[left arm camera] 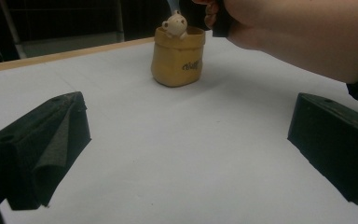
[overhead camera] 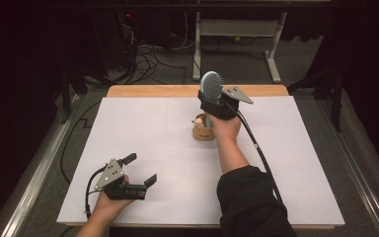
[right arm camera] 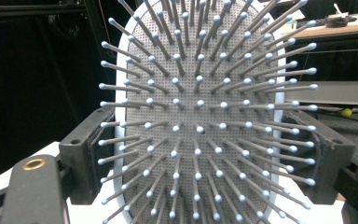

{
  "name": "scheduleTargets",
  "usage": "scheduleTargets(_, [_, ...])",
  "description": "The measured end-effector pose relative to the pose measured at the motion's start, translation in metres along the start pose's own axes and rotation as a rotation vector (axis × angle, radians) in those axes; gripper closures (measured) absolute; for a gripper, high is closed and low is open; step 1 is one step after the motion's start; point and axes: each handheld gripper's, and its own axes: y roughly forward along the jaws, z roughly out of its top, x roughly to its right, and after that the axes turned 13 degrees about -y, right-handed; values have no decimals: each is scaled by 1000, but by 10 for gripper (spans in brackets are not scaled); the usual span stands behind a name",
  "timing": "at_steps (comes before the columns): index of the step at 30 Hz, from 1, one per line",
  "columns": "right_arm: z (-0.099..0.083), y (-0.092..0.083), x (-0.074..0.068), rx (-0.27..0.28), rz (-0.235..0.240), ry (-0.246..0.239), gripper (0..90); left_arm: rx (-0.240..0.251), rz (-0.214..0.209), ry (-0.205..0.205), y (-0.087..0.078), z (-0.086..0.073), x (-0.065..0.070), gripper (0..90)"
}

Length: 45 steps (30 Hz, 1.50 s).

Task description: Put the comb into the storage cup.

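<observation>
A pale blue hairbrush (overhead camera: pixel 211 88) stands upright, head up, with my right gripper (overhead camera: pixel 218 106) shut on it above the far middle of the table. In the right gripper view the hairbrush's bristled face (right arm camera: pixel 205 116) sits between the two black jaws. Its handle reaches down into a small tan cup (overhead camera: pixel 203 129) with a little bear figure (left arm camera: pixel 175 24) on its rim. The cup (left arm camera: pixel 177 58) stands just left of the right hand. My left gripper (overhead camera: pixel 139 171) rests open on the near left of the white tabletop (overhead camera: pixel 143 128), holding nothing.
A wooden strip (overhead camera: pixel 153 91) runs along the table's far edge. Beyond it are floor cables (overhead camera: pixel 148 59) and a desk frame (overhead camera: pixel 237 29). The right gripper's cable (overhead camera: pixel 259 148) trails toward the near edge, beside a black sleeve (overhead camera: pixel 249 202).
</observation>
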Motion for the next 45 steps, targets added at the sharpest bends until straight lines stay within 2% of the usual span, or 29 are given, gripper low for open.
scheduleTargets(11, [0,6,6,-21,3,32,196,-1,-4,6,-1,1,0,1])
scheduleTargets(19, [1,9,5,-35,3,16,195,-5,-15,13,-2,0,0,3])
scheduleTargets(45, [2,11,10,-55,12,29,185,-7,-10,14,-2,0,0,2])
